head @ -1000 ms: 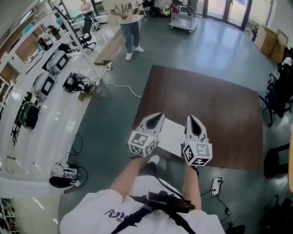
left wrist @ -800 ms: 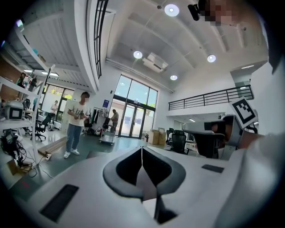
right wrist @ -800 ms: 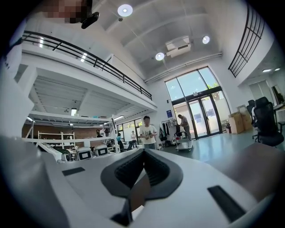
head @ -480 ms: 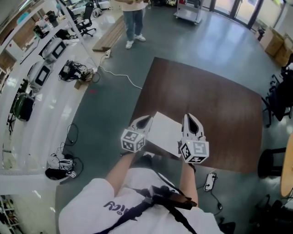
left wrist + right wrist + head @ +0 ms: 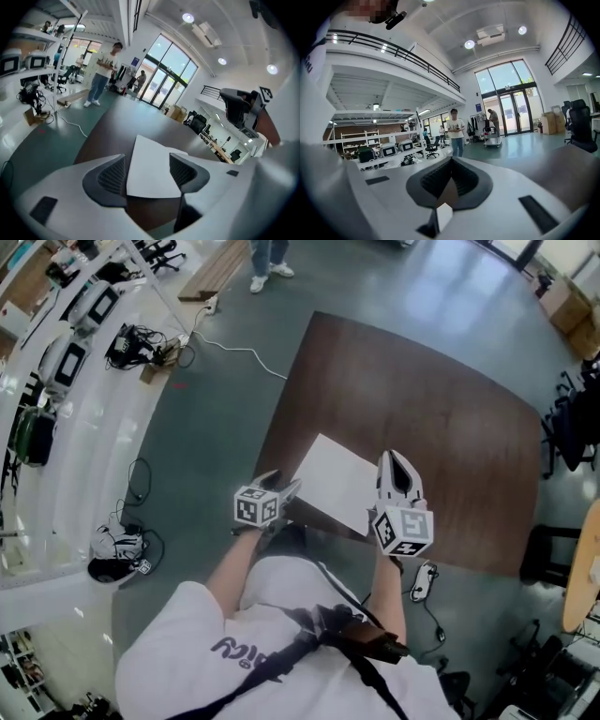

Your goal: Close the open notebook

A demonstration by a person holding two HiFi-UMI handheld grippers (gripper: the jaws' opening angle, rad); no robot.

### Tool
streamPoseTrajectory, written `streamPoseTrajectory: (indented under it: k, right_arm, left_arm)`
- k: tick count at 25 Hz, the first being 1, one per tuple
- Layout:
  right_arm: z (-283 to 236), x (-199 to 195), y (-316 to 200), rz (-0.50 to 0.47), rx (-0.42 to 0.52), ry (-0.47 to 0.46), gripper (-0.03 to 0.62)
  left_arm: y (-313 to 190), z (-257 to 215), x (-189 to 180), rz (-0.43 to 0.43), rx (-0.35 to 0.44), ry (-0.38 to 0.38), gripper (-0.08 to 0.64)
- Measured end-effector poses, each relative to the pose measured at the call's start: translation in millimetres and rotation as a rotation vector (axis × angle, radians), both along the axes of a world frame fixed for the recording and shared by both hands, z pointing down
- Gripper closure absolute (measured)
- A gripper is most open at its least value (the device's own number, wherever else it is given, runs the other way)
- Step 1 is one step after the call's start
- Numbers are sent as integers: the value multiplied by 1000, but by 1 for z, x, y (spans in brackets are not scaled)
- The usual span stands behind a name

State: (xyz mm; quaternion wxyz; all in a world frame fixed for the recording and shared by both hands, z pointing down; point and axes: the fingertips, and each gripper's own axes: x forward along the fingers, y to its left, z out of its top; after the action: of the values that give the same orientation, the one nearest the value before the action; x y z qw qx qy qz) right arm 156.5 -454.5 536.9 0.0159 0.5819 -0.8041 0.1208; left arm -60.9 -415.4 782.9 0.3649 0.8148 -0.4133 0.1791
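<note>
Hovering my left hand-held gripper (image 5: 284, 489) at notebook (image 5: 339, 476) corner, jaws just spread around it, ungripped | right hand-held gripper (image 5: 395, 461): jaws together, empty

Cut off at the far edge of the head view to legs and shoes, a standing person (image 5: 268, 251); near right corner of the notebook (image 5: 333, 482) covered by the right gripper (image 5: 395, 465), only a small white sliver visible from that gripper's own view; pages or cover, impossible to tell.
</note>
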Motion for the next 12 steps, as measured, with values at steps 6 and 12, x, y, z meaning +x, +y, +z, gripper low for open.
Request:
streamPoseTrajectory:
  k: [6, 12]
  right_arm:
    - [15, -10, 3, -6, -31, 26, 588]
    - [30, -14, 6, -2, -59, 54, 588]
  left_arm:
    - [20, 55, 3, 17, -78, -107, 279]
    - [13, 71, 11, -24, -75, -140, 281]
